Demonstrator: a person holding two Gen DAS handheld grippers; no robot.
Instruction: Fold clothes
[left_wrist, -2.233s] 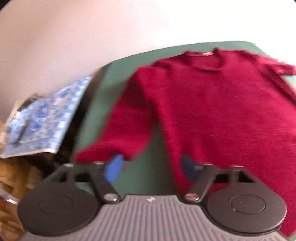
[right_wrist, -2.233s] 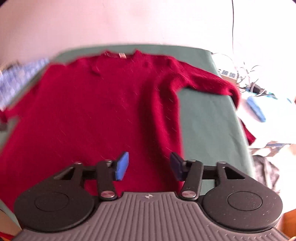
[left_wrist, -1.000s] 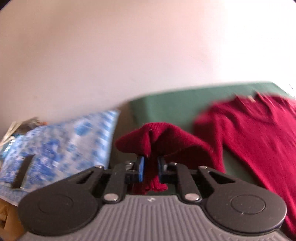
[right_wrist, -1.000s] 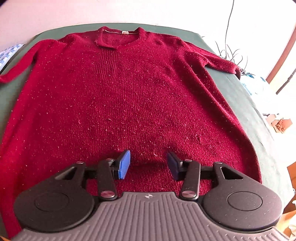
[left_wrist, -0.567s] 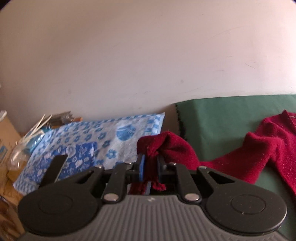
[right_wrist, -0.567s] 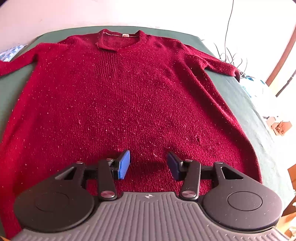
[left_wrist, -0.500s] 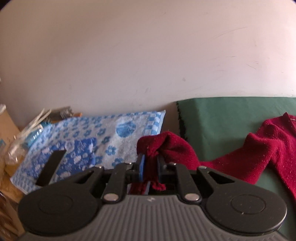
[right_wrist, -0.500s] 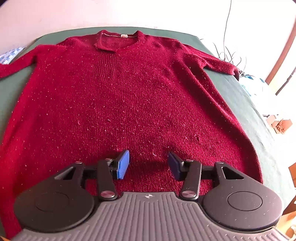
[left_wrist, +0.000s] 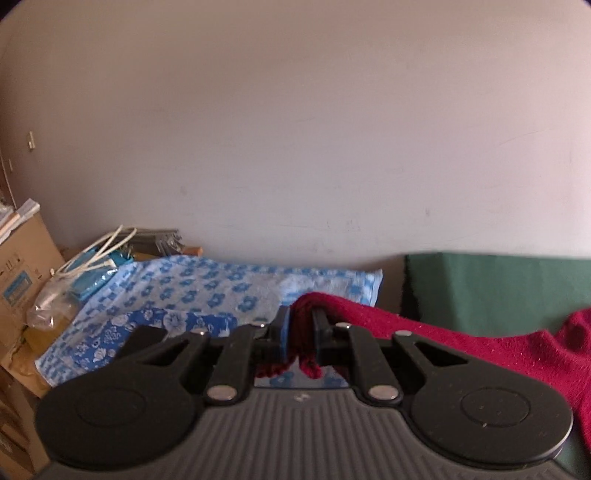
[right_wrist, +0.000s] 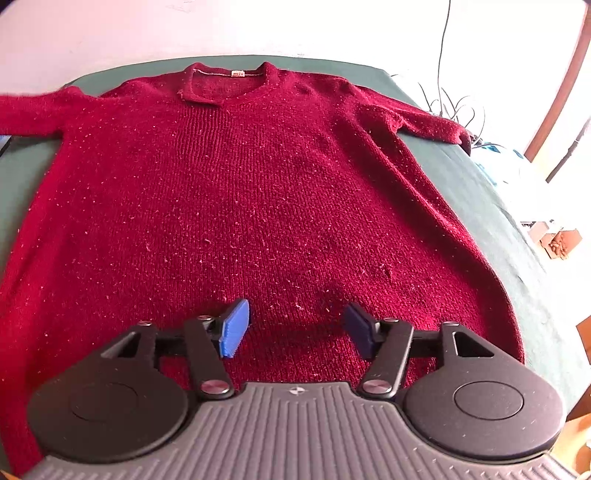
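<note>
Left gripper (left_wrist: 300, 334) clamps sweater (right_wrist: 258, 192) cuff; right gripper (right_wrist: 293, 328) spread, empty, above hem; soft, limp knit, grip edges

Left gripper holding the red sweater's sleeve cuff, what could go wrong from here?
The left gripper pinches only a small bunch of the red knitted sweater at its sleeve cuff, so it may slip out. Pulling further could drag the flat body askew on the green table cover, since the open right gripper holds nothing.

A bench (right_wrist: 491, 206) under a dark green cloth carries a dark red knitted sweater (right_wrist: 251, 206), spread flat, neckline toward the wall, sleeves stretched outward.
</note>
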